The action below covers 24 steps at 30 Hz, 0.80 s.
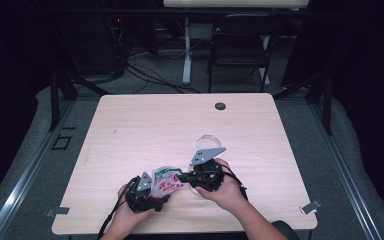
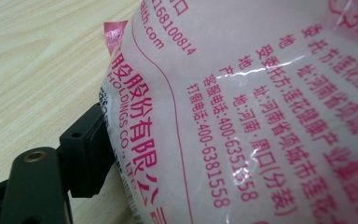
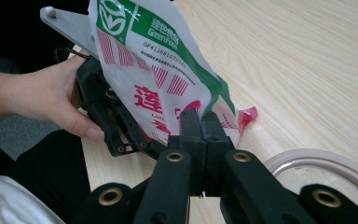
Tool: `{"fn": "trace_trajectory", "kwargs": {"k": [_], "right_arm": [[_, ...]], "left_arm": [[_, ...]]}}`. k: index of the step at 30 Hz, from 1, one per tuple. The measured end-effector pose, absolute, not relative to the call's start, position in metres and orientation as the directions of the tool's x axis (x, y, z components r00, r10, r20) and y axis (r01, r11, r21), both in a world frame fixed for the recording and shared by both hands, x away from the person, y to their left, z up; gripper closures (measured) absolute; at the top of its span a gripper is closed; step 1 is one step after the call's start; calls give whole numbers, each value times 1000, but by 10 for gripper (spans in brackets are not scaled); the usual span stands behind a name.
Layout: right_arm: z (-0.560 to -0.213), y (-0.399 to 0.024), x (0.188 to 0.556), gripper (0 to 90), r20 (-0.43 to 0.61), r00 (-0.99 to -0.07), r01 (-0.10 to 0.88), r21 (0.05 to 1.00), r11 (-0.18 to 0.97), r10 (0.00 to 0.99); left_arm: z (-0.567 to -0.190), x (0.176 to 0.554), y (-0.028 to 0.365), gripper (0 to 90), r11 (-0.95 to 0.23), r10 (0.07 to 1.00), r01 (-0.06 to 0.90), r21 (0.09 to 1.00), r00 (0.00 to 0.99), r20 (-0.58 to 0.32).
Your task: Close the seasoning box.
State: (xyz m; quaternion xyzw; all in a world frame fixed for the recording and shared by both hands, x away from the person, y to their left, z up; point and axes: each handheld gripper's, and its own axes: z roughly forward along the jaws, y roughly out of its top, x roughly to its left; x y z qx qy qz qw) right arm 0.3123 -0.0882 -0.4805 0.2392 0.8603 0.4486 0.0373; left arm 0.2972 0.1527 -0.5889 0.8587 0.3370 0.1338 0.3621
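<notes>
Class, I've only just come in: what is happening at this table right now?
A person holds a gripper in each hand near the table's front edge, both clamped on one printed plastic bag. The right gripper pinches the bag's edge; the left gripper holds its other side. A clear round container sits beside them.

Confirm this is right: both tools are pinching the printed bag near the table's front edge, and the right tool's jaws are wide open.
Not quite. The right tool has its jaws closed tight on the bag's edge, as the right gripper view shows. The rest holds: the left tool also grips the bag, near the front edge of the table.
</notes>
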Motion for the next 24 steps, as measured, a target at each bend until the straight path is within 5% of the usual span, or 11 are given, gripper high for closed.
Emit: {"fn": "trace_trajectory", "kwargs": {"k": [11,24], "right_arm": [[-481,-88,312,900,151,-883,378,791,481,445],[-480,-88,312,898,148,-882,375,796,475,448]], "left_arm": [[-589,298,152,149,-509,685,493,706,729,-15],[-588,298,154,250,-494,698,494,716,716,-13]]}}
